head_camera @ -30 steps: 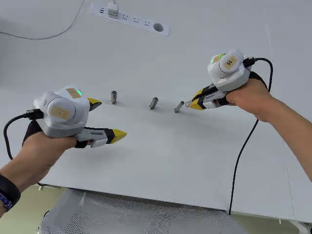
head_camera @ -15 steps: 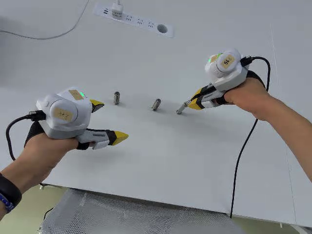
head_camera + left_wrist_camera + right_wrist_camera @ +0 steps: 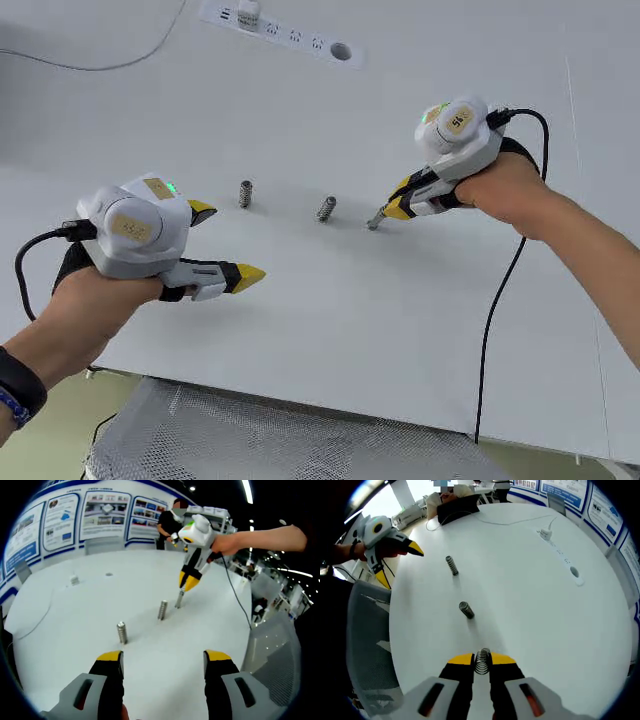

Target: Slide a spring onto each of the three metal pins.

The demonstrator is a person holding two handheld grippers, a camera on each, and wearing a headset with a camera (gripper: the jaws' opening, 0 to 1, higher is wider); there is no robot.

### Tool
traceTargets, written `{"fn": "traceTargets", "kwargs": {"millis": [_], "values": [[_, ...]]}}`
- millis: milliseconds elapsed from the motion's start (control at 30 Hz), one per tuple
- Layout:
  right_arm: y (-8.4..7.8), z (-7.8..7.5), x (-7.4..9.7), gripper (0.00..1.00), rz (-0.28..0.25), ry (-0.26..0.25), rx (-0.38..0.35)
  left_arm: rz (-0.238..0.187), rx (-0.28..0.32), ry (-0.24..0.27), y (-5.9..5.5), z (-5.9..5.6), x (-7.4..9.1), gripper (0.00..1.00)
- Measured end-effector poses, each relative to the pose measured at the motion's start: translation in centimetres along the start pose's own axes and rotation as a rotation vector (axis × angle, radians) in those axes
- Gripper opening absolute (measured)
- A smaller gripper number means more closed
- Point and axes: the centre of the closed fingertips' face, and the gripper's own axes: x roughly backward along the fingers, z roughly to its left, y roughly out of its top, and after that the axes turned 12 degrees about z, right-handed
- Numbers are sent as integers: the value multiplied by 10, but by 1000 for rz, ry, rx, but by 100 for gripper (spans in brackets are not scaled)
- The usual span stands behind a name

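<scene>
Three short metal pins stand in a row on the white table point(image 3: 330, 300). The left pin point(image 3: 245, 193) and the middle pin point(image 3: 326, 208) each carry a spring. My right gripper point(image 3: 393, 212) is shut on a third spring point(image 3: 481, 661), and its yellow tips sit right at the top of the right pin point(image 3: 374, 221). The left gripper view shows that gripper point(image 3: 189, 582) above the same pin point(image 3: 179, 599). My left gripper point(image 3: 226, 241) hovers open and holds nothing, near the table's front left, short of the left pin point(image 3: 121, 632).
A white power strip point(image 3: 290, 35) with a plug and cable lies at the far edge. A grey mesh surface point(image 3: 300, 440) sits below the table's front edge. The right gripper's black cable point(image 3: 495, 310) hangs over the table. A person stands far behind the table.
My right gripper has closed in on the right pin with the spring, so less spring shows between tips and pin. The left gripper has stayed put, open.
</scene>
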Motion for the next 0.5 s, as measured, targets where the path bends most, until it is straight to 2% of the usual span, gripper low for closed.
{"fn": "traceTargets", "kwargs": {"millis": [500], "values": [[6,13,0,13,19,-15,41,0,5,3,-1,2,1,66]]}}
